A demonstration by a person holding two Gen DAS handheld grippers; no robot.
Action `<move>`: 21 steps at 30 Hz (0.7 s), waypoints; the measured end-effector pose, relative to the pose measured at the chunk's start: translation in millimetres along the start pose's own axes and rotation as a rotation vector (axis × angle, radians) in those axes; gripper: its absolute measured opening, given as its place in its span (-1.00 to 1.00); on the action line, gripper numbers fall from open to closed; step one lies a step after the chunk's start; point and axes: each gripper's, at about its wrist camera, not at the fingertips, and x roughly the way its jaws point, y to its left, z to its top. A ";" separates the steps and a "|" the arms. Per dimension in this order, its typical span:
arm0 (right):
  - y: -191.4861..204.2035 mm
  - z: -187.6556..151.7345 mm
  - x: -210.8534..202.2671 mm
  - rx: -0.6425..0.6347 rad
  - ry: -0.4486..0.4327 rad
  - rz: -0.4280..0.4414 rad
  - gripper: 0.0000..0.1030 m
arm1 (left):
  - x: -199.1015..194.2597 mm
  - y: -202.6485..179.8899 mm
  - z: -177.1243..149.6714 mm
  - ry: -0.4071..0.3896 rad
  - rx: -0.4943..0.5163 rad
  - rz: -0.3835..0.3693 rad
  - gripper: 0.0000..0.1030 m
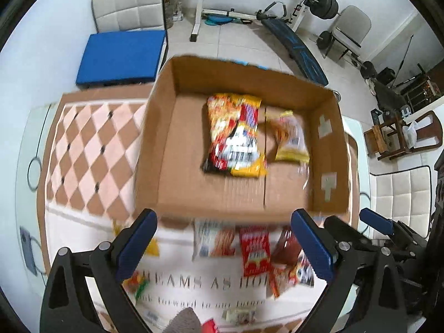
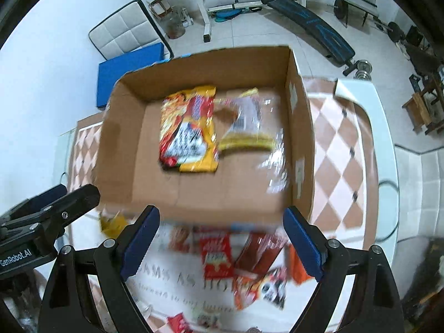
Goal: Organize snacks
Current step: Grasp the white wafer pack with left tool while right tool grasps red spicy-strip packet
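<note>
On the table, at 9 o'clock in the left wrist view, lies a pink-and-brown diamond-patterned cloth (image 1: 91, 149); nothing to collect there. A small yellow wrapper (image 1: 152, 247) sits just beside the left finger pad, blurred.

Left gripper (image 1: 224, 245): jaws spread wide, nothing between them. Right gripper (image 2: 222, 242): likewise released and empty. Both hover above the near edge of the open brown cardboard box (image 1: 163, 149), at 12 o'clock from each claw.

Inside the box: a large red-and-yellow crinkly snack bag (image 1: 236, 136) lying flat near centre, and at its 3 o'clock a smaller clear-and-yellow plastic packet (image 1: 291, 138), close beside it; whether they touch cannot be told through the blur.

Outside the box, at 6 o'clock from its near wall, loose snacks lie on a white printed mat (image 1: 199, 283): a red foil sachet (image 1: 255, 252) flat between the left jaws, a pale packet (image 1: 213, 241) to its left, and a brown-red pouch (image 2: 260, 249) and an orange packet (image 2: 260, 288) overlapping to its right.

Handling, judged: all light, soft film packs, slippery and easily crushed if the contents are crisps. Flat ones offer little to pinch; best taken at a crimped end seal or a raised edge, with a gentle squeeze. The overlapping pair likely lifts more easily from its upper edge.
</note>
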 end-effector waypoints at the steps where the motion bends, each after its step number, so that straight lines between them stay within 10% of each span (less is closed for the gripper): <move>1: -1.6 -11.3 -0.9 0.015 0.009 0.011 0.80 | -3.1 5.6 -10.6 -0.002 -0.014 0.003 0.93; 10: -19.7 -84.3 42.9 0.119 0.157 0.041 0.80 | 28.0 81.5 -116.3 0.102 -0.242 0.046 0.93; 21: 22.9 -93.6 121.9 -0.001 0.292 -0.027 0.80 | 87.5 205.3 -232.5 0.298 -0.706 0.026 0.92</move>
